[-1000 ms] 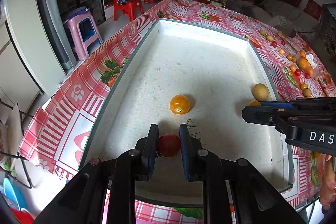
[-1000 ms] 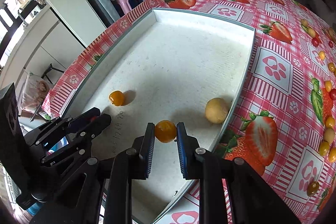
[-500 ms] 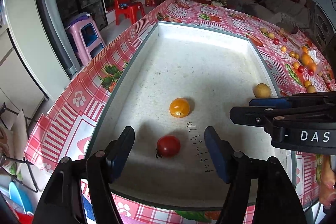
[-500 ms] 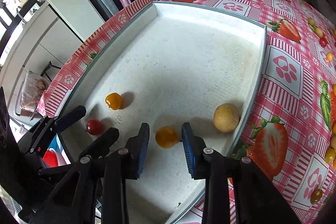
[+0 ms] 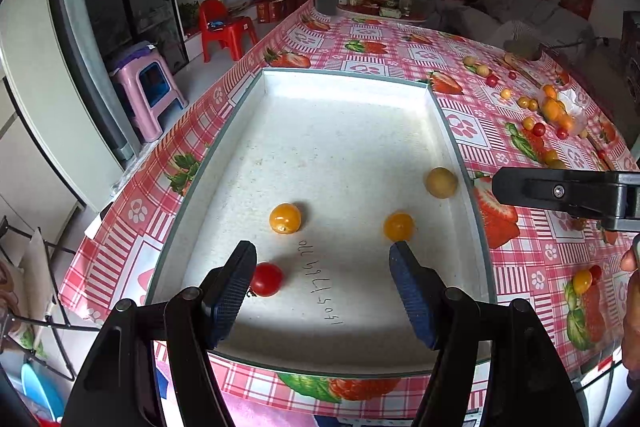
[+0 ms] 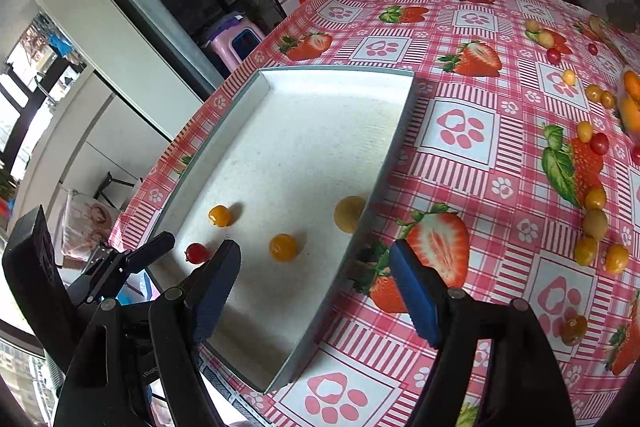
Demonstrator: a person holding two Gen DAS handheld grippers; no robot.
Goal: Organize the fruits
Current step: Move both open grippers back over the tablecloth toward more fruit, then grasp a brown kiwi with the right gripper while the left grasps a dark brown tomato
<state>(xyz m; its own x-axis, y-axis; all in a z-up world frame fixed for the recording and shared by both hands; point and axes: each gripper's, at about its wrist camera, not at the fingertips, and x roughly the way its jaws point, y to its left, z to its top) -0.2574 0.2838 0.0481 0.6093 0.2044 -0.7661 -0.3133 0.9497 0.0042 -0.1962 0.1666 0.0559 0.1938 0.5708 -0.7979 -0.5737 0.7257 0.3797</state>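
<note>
A white tray [image 5: 344, 83] lies on the strawberry tablecloth. In it are a red tomato [image 5: 266, 279], two orange tomatoes [image 5: 285, 218] [image 5: 398, 226] and a pale yellow fruit [image 5: 441, 182]. My left gripper [image 5: 323, 259] is open and empty above the tray's near end. My right gripper [image 6: 314, 259] is open and empty over the tray's right rim [image 6: 384, 163]; its view shows the red tomato [image 6: 196, 253], orange tomatoes [image 6: 219, 215] [image 6: 283, 247] and yellow fruit [image 6: 349, 213].
Several loose small fruits [image 5: 538, 125] lie on the cloth right of the tray, also in the right wrist view [image 6: 592, 223]. A pink stool [image 5: 150, 93] and red chair [image 5: 226, 27] stand on the floor beyond the table's left edge.
Both grippers opened, letting go of the red tomato and an orange tomato in the tray, then drew back and up. The right gripper shifted to the right over the tray rim.
</note>
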